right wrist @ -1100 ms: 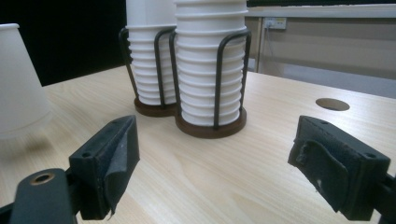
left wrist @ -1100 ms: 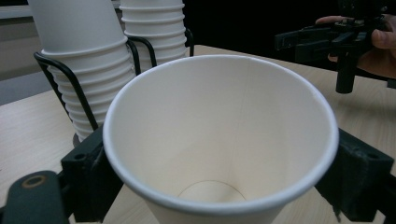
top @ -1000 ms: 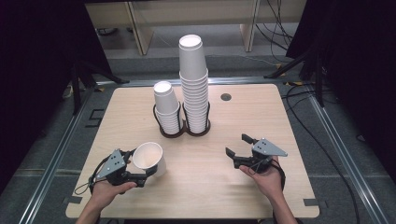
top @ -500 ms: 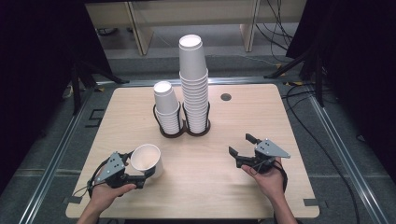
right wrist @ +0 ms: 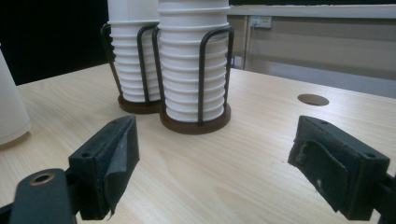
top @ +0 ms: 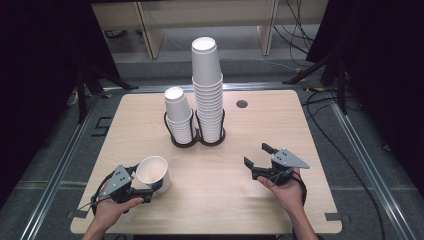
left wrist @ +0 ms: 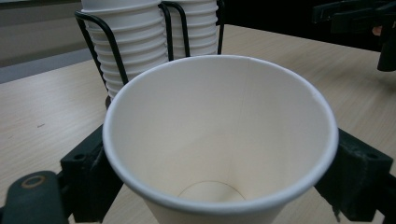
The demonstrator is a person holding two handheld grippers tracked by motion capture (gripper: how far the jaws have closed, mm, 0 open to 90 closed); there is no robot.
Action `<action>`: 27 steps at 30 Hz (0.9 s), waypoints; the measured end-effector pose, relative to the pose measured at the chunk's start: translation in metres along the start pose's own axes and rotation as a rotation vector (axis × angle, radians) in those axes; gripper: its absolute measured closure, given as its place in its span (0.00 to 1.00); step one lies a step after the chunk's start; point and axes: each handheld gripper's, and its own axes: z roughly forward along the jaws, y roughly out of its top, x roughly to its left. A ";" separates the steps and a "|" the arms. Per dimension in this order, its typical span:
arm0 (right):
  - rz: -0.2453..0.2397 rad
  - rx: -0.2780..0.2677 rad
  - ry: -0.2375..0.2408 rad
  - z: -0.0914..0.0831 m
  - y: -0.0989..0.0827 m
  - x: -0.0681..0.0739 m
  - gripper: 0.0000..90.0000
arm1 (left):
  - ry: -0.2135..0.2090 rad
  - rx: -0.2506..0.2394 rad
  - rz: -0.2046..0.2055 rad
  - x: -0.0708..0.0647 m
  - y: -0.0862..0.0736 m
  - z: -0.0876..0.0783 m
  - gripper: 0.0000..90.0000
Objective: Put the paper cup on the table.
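Wooden table point(top: 210, 200) — left claw point(top: 150, 187) grips paper cup point(top: 154, 172), mouth tilted upward.

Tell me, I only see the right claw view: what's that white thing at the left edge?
Observer: A paper cup, gripped in your left claw.
Operator: Is anything inside it?
Observer: No. The left claw view looks straight into it, and it's empty down to the bottom.
Operator: Which stack is taller? Mine get cut off.
Observer: From the high view, the tall stack is on the right, and the short stack is beside it on the left.
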 end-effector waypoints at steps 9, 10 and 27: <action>0.013 0.037 0.011 -0.001 0.000 0.001 0.17 | -0.009 0.001 -0.006 0.002 -0.002 0.007 0.13; 0.004 0.033 0.006 -0.001 0.000 0.001 0.17 | -0.001 0.013 -0.020 0.001 -0.003 0.006 0.13; 0.000 0.024 0.004 0.001 -0.001 0.001 0.17 | -0.023 0.014 -0.005 0.004 -0.006 0.008 0.11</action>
